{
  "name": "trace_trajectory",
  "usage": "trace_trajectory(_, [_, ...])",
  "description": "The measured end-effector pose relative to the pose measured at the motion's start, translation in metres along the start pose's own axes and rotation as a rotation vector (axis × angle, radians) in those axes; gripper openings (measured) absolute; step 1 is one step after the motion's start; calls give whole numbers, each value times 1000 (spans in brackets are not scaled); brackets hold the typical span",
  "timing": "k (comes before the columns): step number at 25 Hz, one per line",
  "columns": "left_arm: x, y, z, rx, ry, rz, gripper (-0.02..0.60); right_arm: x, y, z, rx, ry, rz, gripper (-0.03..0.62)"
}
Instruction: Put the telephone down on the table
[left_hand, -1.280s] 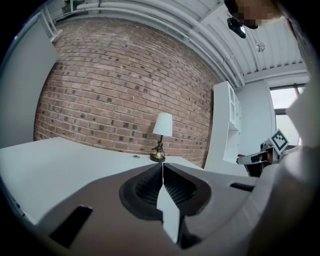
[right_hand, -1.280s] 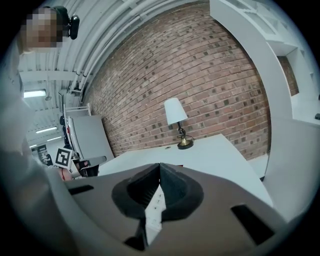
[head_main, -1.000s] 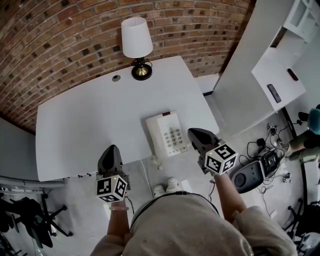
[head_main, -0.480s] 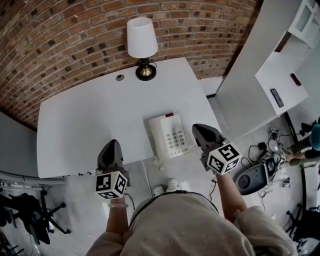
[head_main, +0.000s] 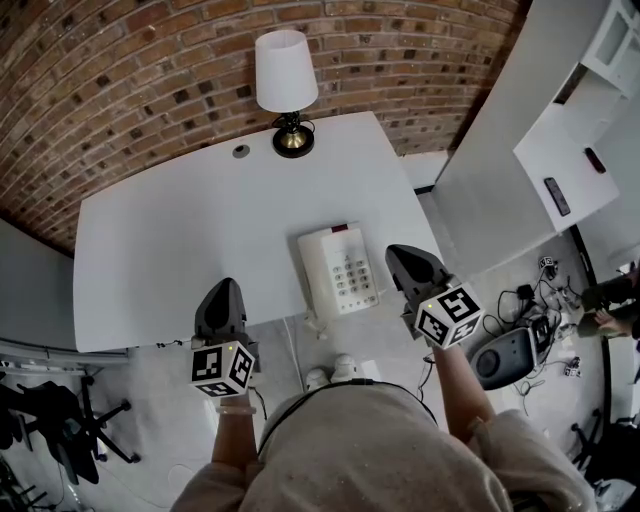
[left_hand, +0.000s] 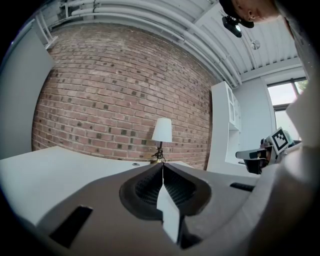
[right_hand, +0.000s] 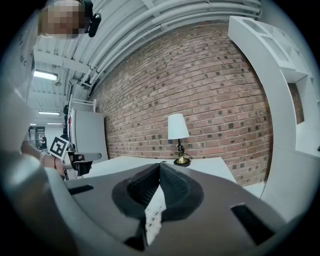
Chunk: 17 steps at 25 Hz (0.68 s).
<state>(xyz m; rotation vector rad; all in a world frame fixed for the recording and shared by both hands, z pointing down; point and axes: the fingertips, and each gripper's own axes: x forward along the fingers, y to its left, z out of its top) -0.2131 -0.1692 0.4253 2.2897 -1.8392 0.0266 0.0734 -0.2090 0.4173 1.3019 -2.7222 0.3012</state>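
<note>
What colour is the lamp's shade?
White; the lamp shows best in the head view.

A red brick wall (head_main: 120, 70) is being lit evenly. A white table (head_main: 180, 240) is being backed by it, a lamp (head_main: 288, 88) being carried at its far edge. A white shelf unit (head_main: 572, 145) is being seen rightward, above pale floor (head_main: 150, 400).

The right gripper (right_hand: 160, 164) jaws hide the telephone (right_hand: 152, 216) except a keypad sliver.

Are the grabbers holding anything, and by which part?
Nothing. The left gripper and right gripper are shut and empty; the telephone lies on the table.
</note>
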Motion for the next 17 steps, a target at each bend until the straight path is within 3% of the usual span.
trace_trajectory(17, [-5,6,-4,8,19,28,8,5,-6,-1,22,-31,-17,5])
